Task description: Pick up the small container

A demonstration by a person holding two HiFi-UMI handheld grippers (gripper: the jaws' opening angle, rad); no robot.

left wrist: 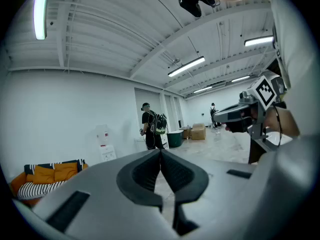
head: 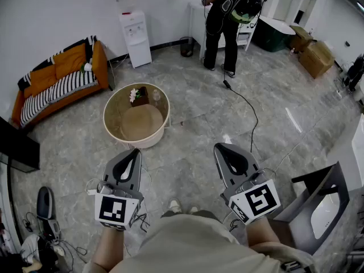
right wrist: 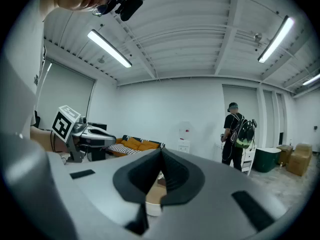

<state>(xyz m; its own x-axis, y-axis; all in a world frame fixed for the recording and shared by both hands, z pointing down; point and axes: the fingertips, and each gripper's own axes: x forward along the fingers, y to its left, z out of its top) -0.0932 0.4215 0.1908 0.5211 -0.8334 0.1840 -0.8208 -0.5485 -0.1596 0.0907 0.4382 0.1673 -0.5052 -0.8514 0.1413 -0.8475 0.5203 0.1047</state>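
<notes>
Your left tongs (head: 135,151) and right tongs (head: 218,147) are both closed tip to tip and hold nothing. They sit side by side above the floor, aimed ahead toward the round counter (head: 109,124).

In the head view, the small container (head: 141,97) is a dark, boxy thing at the counter's far edge. It stands just beside some white flowers (head: 133,93), well apart from both tongs. It is too small here to tell which way its long axis runs. Beyond it are a sofa (head: 57,78), a water dispenser (head: 134,36) and a person (head: 226,21) standing with their back to you.

In the left gripper view, your jaws meet with nothing between them, and the right tongs show off to the right.

In the right gripper view, the jaws meet too, and the counter shows through the gap below the tips.
</notes>
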